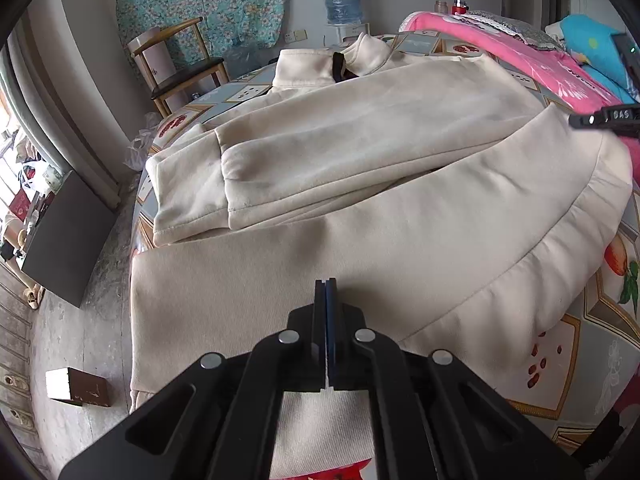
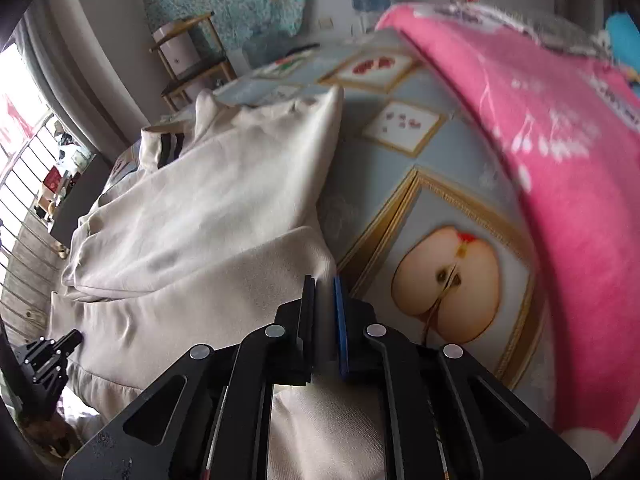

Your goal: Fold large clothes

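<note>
A large cream sweatshirt lies on the bed, its sleeves folded across the body and its collar at the far end. It also shows in the right wrist view. My left gripper is shut on the sweatshirt's lower hem, and the cloth runs under its fingers. My right gripper is shut on the hem's right corner, with cream cloth between its pads. The right gripper's tip shows at the right edge of the left wrist view. The left gripper shows at the lower left of the right wrist view.
The bed sheet is blue with fruit pictures. A pink blanket lies along the right side. A wooden chair and a water dispenser stand by the far wall. The floor with a small box lies to the left.
</note>
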A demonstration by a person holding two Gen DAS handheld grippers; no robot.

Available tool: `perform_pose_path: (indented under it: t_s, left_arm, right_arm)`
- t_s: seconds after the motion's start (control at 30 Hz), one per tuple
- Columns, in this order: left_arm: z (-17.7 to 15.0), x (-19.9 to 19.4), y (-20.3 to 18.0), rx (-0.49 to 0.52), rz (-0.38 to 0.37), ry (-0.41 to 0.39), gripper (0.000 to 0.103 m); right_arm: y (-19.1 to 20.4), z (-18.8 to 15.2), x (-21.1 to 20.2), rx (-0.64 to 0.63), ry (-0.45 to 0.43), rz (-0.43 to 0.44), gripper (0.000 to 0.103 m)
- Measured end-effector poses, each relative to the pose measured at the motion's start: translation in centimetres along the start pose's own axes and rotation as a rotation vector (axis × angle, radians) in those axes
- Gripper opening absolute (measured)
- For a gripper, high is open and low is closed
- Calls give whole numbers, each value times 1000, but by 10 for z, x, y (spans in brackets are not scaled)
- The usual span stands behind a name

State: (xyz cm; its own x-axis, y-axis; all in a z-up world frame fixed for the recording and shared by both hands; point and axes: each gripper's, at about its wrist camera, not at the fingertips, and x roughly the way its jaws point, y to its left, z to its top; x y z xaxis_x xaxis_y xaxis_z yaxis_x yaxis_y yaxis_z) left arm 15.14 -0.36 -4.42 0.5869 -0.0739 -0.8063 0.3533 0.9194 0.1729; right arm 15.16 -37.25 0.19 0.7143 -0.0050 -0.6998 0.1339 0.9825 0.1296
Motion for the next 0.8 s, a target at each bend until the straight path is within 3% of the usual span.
perform_pose_path:
  t_s: [0.1,0.27,0.4,0.47,0.53,0.67,0.73,0.8]
  left_arm:
    - [-1,0,1,5,17,-2,1]
    - [-3,0,5,-1,16,-6,1]
    - [-3,0,6,0,13,-8,1]
    - [-3,-1,7,-2,9,-10,1]
    - [-4,-7,9,-8,8,-28,1]
    - [-4,-44,3,23,-120,-145,1]
    - [-4,-53,-8,54,-213,-144,1]
    - [-6,-50,-23,85,-257,-109,1]
  right_arm:
    - [8,2,-18,-21,-101,-70,8]
    - [-17,0,26,27,-10,-197,0]
    - [-29,-2,1,110,-44,-152,6]
    - [-17,-5,-30,90,-101,-97,14]
    - [3,-14,-55,48,-132,-24,36]
    - [65,-47,-70,-129,-87,141,36]
    - [96,-67,-66,-201,-33,235,36]
    - [124,-82,-54,-267,15,268,36]
